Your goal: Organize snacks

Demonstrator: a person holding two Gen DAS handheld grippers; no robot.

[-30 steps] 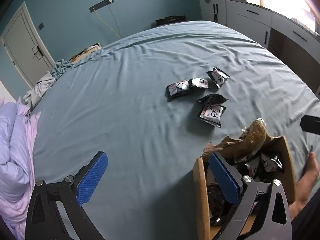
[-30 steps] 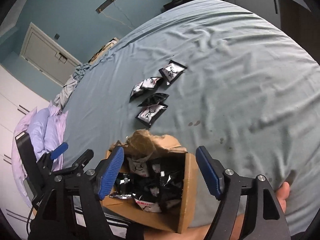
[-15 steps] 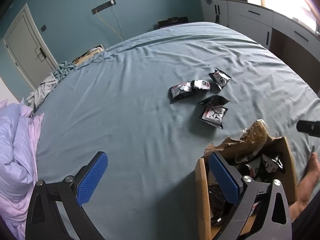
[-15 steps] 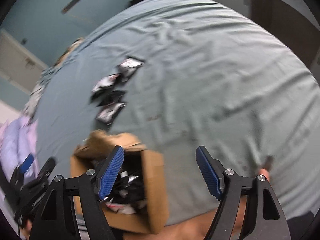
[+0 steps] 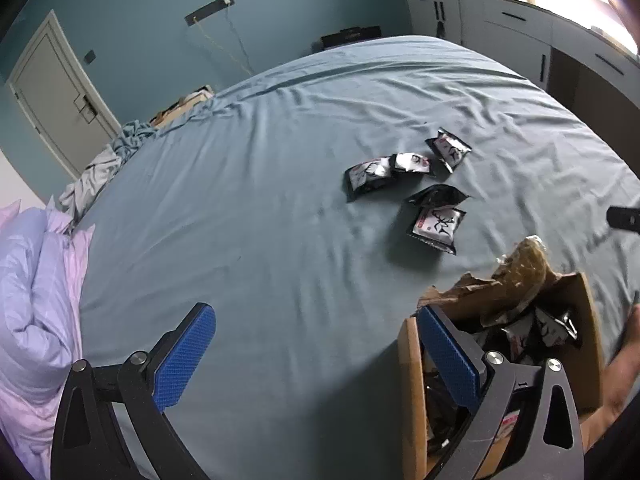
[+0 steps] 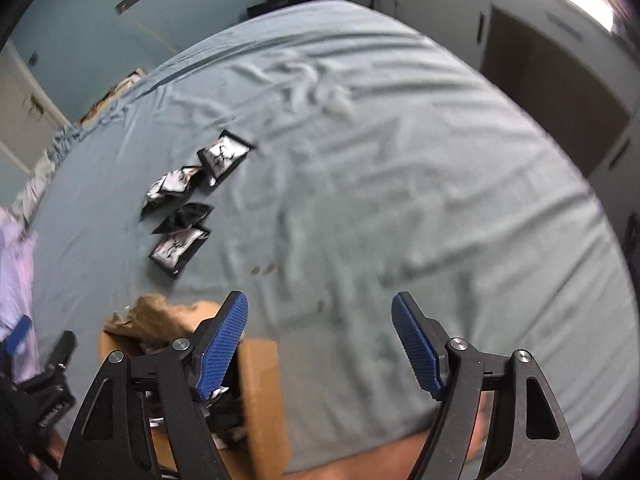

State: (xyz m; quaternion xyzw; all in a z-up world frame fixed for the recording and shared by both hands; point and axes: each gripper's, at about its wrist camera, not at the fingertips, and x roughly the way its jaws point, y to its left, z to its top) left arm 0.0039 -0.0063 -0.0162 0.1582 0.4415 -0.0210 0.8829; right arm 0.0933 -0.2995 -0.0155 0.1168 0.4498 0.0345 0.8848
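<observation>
Lying on a blue-grey bed: five black-and-white snack packets, loose, in a small cluster past the middle of the sheet. Farthest packet tilted, apart from a touching pair just left of it; nearer, a dark packet overlapping the top edge of a white-faced packet. Same cluster in right wrist view, left of centre, blurred. Standing at the near edge of the bed, an open cardboard box, torn flap raised at its far side, more packets heaped inside. Left hand-held gripper above the sheet, jaws spread wide, nothing between the blue pads; right pad in front of the box's left wall, contact not discernible. Right hand-held gripper likewise wide open and empty, bare sheet between the pads; left pad over the box, right pad over sheet. Small dark spots on the sheet beyond the right gripper. Lilac duvet bunched at the left edge of the bed. Bare skin of a person just right of the box. Teal wall and pale door at back, white cabinets at right under a bright window.
</observation>
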